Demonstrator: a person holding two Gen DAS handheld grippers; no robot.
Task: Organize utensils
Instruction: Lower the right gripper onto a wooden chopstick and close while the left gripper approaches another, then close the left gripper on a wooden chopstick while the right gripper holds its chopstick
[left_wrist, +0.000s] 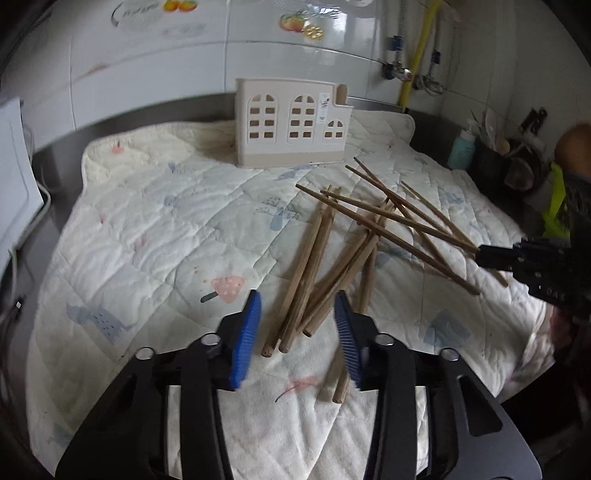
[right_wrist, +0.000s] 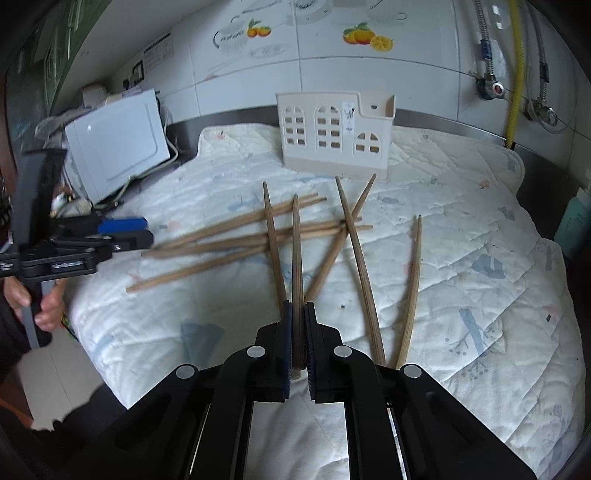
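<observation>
We are at the pick-up step: our right gripper (right_wrist: 297, 314) has its fingers clamped on one chopstick (right_wrist: 296, 251) from the scattered chopsticks (left_wrist: 334, 254) on the quilted mat (left_wrist: 155, 229) covering the table. Our left gripper (left_wrist: 297, 317) hovers over thick ends of the pile, fingers apart, touching nothing. Next, we judge, the held stick must lift clear and travel to the cream holder (right_wrist: 332, 133) upright at the mat's far edge. Crossed sticks may drag along; a white appliance (right_wrist: 118, 144) stands well aside.
</observation>
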